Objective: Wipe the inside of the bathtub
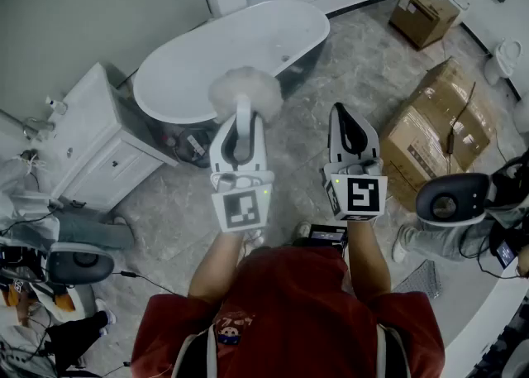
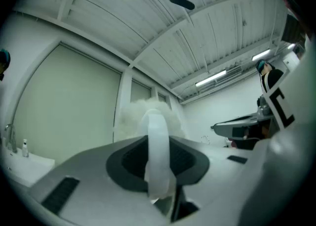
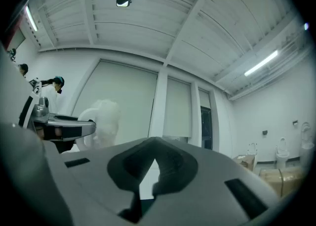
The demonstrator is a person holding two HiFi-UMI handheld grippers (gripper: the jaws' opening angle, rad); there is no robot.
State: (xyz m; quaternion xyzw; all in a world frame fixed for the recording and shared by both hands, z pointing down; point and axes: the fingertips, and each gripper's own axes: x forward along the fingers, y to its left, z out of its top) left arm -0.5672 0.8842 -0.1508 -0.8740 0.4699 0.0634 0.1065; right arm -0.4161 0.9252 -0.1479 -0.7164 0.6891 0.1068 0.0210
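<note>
Bathtub (image 1: pixel 188 69) beyond left hand-held gripper (image 1: pixel 241 123) (clamping duster (image 1: pixel 245 92)).

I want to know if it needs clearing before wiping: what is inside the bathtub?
The bathtub looks bare white inside, with one small dark fitting. The fluffy duster in the left gripper covers part of its near side.

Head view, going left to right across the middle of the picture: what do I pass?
In order: cabinet, left claw shut on the duster, right claw, big box.
</note>
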